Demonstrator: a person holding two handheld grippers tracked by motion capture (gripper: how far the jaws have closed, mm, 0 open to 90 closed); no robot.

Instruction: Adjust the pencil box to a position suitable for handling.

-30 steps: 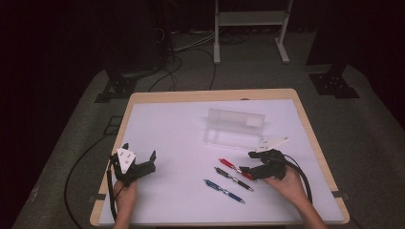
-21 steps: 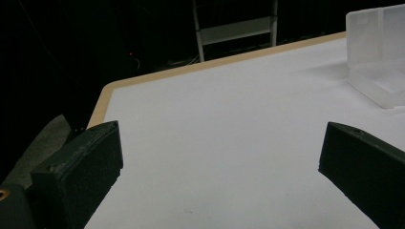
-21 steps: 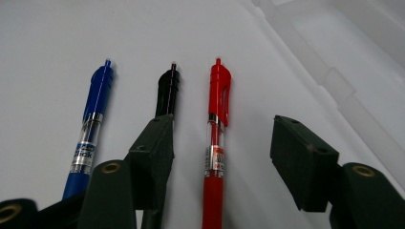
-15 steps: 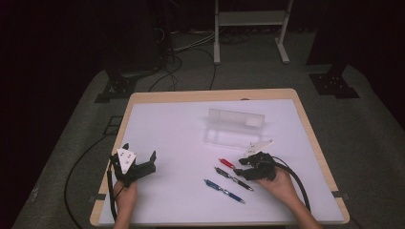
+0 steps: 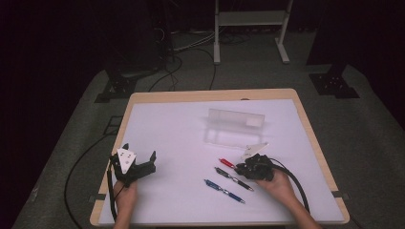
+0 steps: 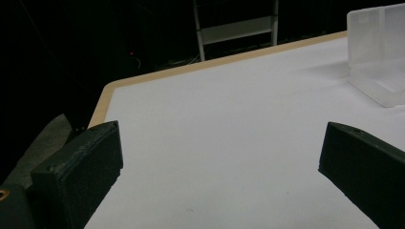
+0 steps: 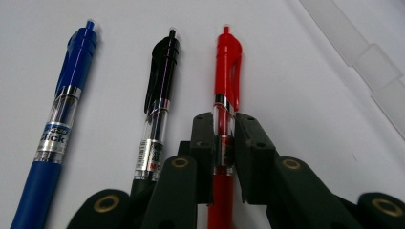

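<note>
Having been brought forward since the earlier frame, the right gripper is now clamped on the red pen; the black pen and blue pen lie just left of it; the red pen's lower barrel is hidden behind the jaws; the left gripper is unmoved, jaws spread wide, nothing held.

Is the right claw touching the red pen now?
Touching. In the right gripper view, the right claw has both jaws pressed against the red pen barrel, with no gap.
</note>
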